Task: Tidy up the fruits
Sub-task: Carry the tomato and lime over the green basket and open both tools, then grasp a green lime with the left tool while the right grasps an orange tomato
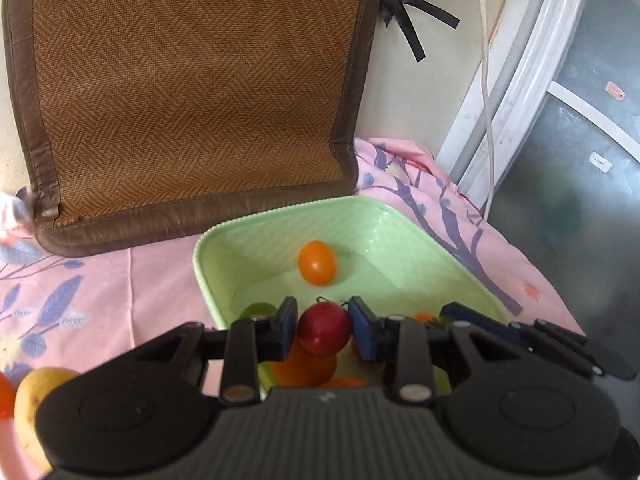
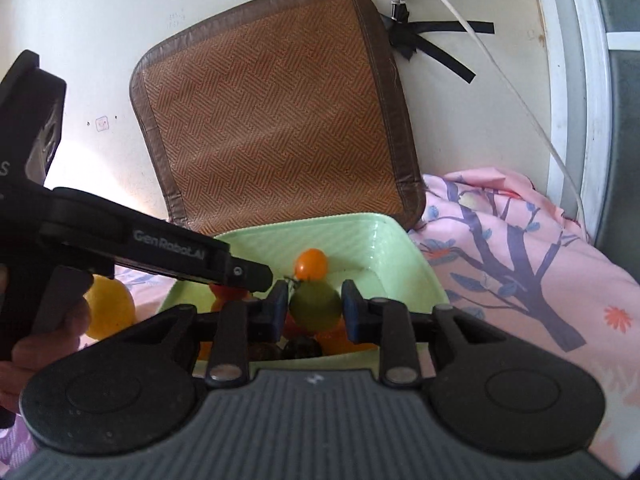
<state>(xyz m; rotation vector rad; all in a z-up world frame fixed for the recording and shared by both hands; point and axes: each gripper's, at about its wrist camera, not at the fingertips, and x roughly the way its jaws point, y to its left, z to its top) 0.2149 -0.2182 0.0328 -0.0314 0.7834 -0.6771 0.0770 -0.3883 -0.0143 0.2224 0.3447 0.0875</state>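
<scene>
Fruit sorting shown partway. A red fruit [image 1: 324, 330] is pinched between the jaws of the left gripper [image 1: 323, 330] above the green tray [image 1: 208, 276]; a green fruit [image 2: 315, 306] is likewise pinched by the right gripper [image 2: 315, 307]. An orange fruit [image 1: 317, 262] and several others are already gathered in the tray. A yellow fruit [image 2: 110, 308] is left outside on the pink cloth [image 2: 520, 264]. Fruits beneath the grippers are largely hidden, and their number cannot be told.
</scene>
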